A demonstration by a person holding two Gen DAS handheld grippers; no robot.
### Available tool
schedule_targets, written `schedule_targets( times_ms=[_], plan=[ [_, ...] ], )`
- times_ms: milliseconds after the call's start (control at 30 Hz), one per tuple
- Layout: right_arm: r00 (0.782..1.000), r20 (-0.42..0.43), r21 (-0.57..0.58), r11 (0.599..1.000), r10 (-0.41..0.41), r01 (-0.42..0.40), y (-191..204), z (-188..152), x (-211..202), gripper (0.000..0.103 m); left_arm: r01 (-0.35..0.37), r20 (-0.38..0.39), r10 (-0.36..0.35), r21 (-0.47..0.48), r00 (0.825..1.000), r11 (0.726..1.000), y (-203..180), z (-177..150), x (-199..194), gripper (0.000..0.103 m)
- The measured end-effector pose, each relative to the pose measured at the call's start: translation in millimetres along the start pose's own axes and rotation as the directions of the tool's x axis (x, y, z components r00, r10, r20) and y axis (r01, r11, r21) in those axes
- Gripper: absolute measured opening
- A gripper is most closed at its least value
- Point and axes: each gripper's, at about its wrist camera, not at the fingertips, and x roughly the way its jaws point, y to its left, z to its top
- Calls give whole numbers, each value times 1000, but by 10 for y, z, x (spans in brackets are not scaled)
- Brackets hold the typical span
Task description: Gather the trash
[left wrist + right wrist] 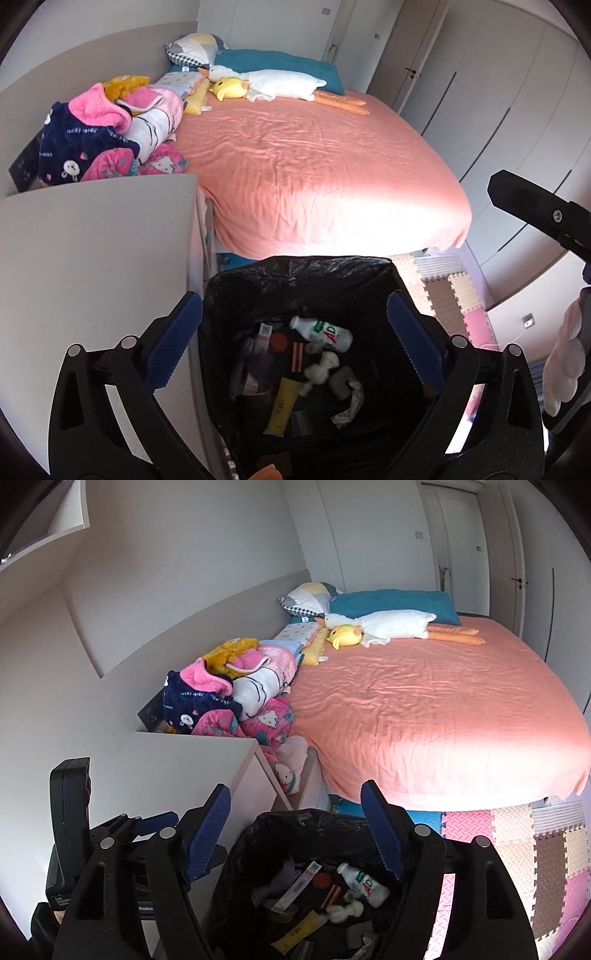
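Observation:
A trash bin lined with a black bag (236, 291) stands at the foot of the bed and also shows in the right wrist view (273, 830). Inside lie a white bottle (325, 334), a yellow tube (282, 410), cotton wads (321, 367), a crumpled wrapper (351, 402) and other scraps. My left gripper (295, 332) hangs open and empty above the bin. My right gripper (295, 830) is open and empty above the bin too. The white bottle (365, 884) and yellow tube (299, 932) show in the right wrist view.
A white nightstand (96, 243) stands left of the bin. The bed with a pink sheet (314, 166) carries plush toys (266, 85) and a heap of clothes (103, 136). Foam floor mats (454, 295) lie to the right. Wardrobe doors (517, 92) line the right wall.

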Motion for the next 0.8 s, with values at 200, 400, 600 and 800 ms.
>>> schedule_targets(
  times_ms=[200,400,600,800],
  plan=[
    [1000,0,-7,1000,2,-2,9,1,7,74,2,-2,-2,11,1000,1000,2,14,-2,96],
    [1000,1,-27,1000,5,-5,70,2,25,74,3,-10,-3,20,1000,1000,3,12,9,96],
    [1000,-3,-30,1000,9,-9,102,17,39,74,-3,-4,3,20,1000,1000,16,19,-6,96],
    [1000,-5,-30,999,9,-9,107,17,46,74,-6,-1,6,9,1000,1000,48,17,-6,96]
  ],
)
